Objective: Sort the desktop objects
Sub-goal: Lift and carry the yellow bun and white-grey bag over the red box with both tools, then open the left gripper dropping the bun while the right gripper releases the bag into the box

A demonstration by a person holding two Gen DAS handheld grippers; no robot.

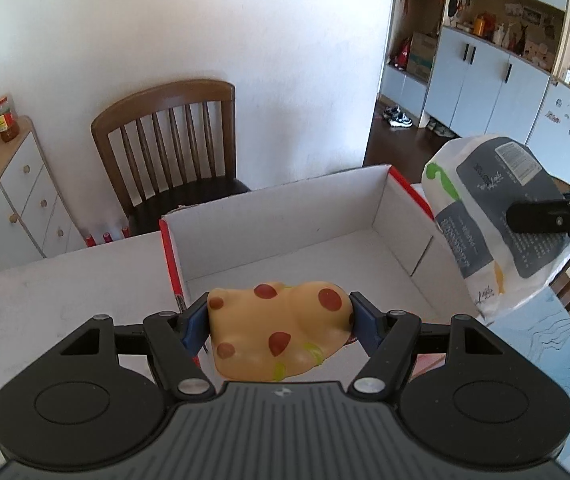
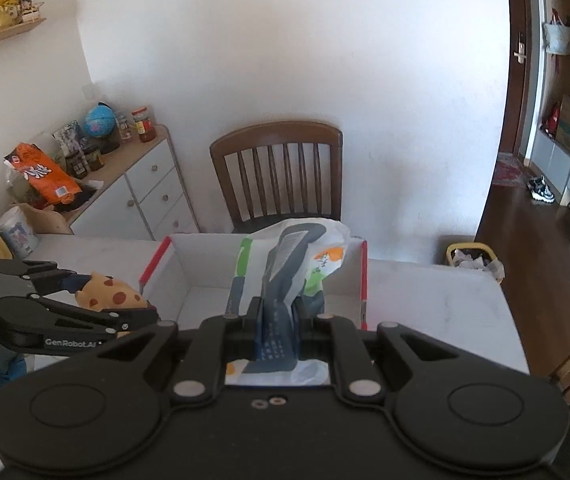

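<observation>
Right up against the lens in the left wrist view, the left gripper (image 1: pixel 281 320) is clamped on a squishy yellow toy with reddish spots (image 1: pixel 281 328), blue pads pressing it from both sides. It sits at the bottom centre of the frame, just over the near edge of the open cardboard box (image 1: pixel 401 216) with the red trim. The box looks empty inside, so I'd guess that's the sorting bin and nothing has gone in yet.

Over in the right wrist view, the right gripper (image 2: pixel 277 312) is pinched tight on a crinkly white snack bag with grey and green print (image 2: pixel 293 264). Since it's thin plastic, the jaws are nearly fully together, and the bag flops upward past the fingertips, dangling above the box's middle. From the left camera that same bag shows at the right edge of the frame, beside the box's right wall.

Both tools point down at the box, which makes sense if the plan is to drop both items in at once. The toy looks low enough to let go soon; the bag seems higher and a bit off to the side.

A wooden chair (image 2: pixel 281 172) stands behind the white table (image 1: pixel 45 312).
</observation>
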